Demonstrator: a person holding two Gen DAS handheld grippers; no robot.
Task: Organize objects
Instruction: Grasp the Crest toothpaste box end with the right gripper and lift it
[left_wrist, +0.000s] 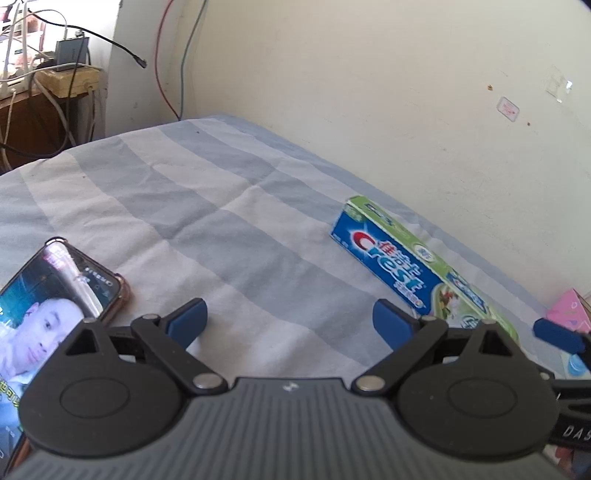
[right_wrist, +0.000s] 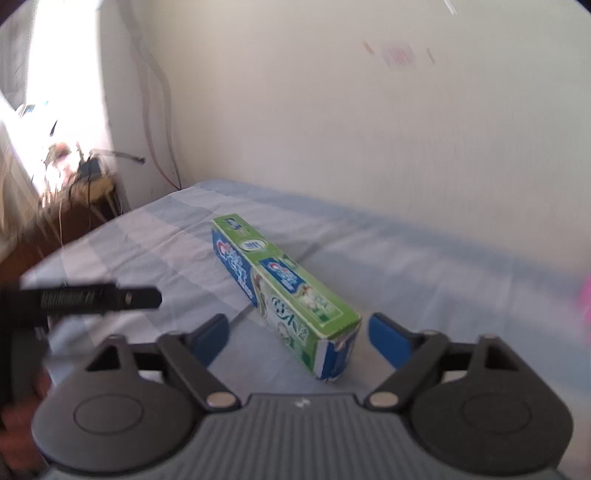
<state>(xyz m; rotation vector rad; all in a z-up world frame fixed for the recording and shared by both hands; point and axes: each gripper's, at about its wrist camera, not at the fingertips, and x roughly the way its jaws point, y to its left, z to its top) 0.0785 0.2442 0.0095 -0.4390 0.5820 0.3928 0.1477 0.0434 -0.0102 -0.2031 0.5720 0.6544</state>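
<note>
A green and blue Crest toothpaste box (left_wrist: 410, 266) lies on the striped bed sheet (left_wrist: 207, 206) near the wall. In the right wrist view the box (right_wrist: 284, 291) lies lengthwise, its near end between my right gripper's open blue fingers. My right gripper (right_wrist: 297, 334) is open and holds nothing. My left gripper (left_wrist: 290, 319) is open and empty over bare sheet, left of the box. A phone (left_wrist: 55, 295) with a lit screen lies at the left gripper's left. One blue right fingertip (left_wrist: 557, 334) shows at the right edge of the left wrist view.
A pink object (left_wrist: 570, 308) lies at the far right of the bed. A wooden stand (left_wrist: 55, 96) with cables and a grey box is beyond the bed's far left corner. The wall (left_wrist: 406, 92) runs along the bed's right side. The left gripper's body (right_wrist: 85, 299) shows at left in the right wrist view.
</note>
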